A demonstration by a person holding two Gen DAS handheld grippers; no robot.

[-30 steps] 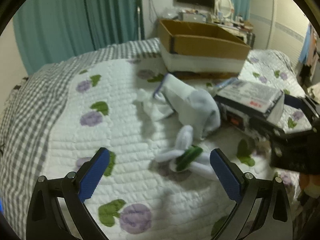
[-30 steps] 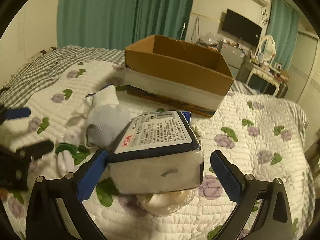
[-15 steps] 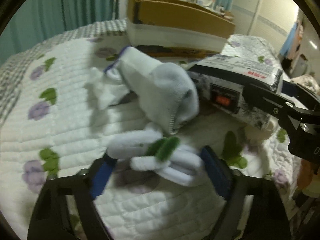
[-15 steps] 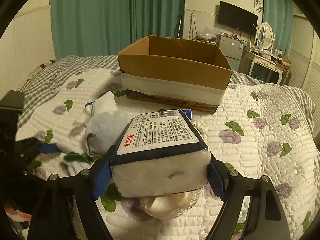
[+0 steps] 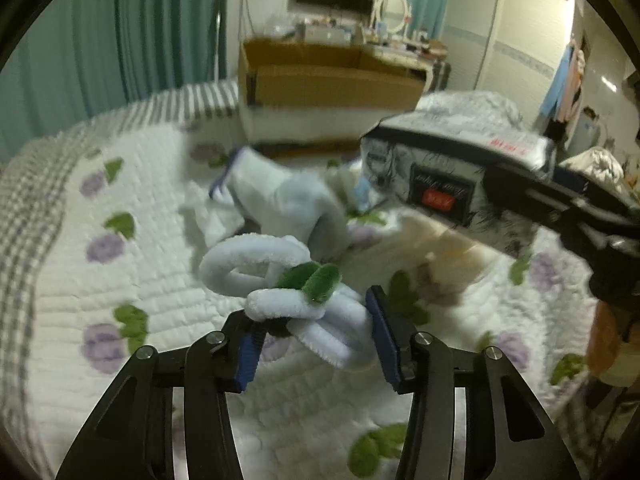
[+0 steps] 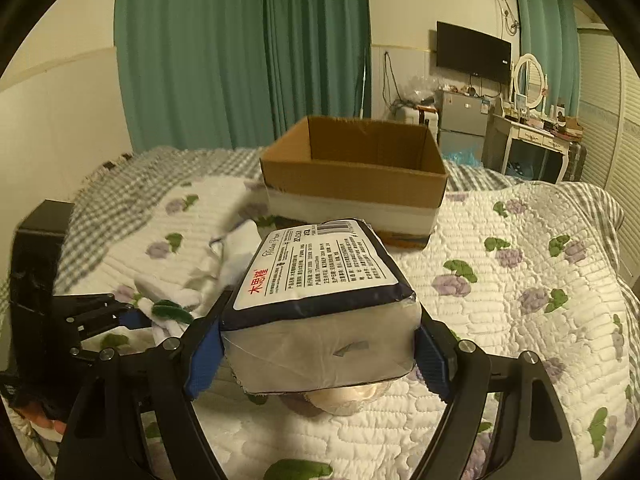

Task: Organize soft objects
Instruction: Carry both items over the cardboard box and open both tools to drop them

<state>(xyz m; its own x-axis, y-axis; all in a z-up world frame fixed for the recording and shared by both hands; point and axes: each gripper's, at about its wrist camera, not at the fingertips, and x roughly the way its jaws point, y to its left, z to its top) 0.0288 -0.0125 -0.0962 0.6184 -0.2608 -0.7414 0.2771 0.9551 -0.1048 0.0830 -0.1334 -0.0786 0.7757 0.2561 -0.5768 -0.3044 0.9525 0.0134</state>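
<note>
On the quilted bed (image 6: 520, 240), the right gripper (image 6: 316, 354) clamps a wrapped tissue pack (image 6: 320, 292) just above the quilt, short of the cardboard box (image 6: 356, 176) behind it. The left gripper (image 5: 314, 338) pinches a white fuzzy toy (image 5: 280, 280) near its lower loops. That grip looks shallow, so the limp toy could slip free, and its loose loops could snag the sock (image 5: 288, 204) beside it.
</note>
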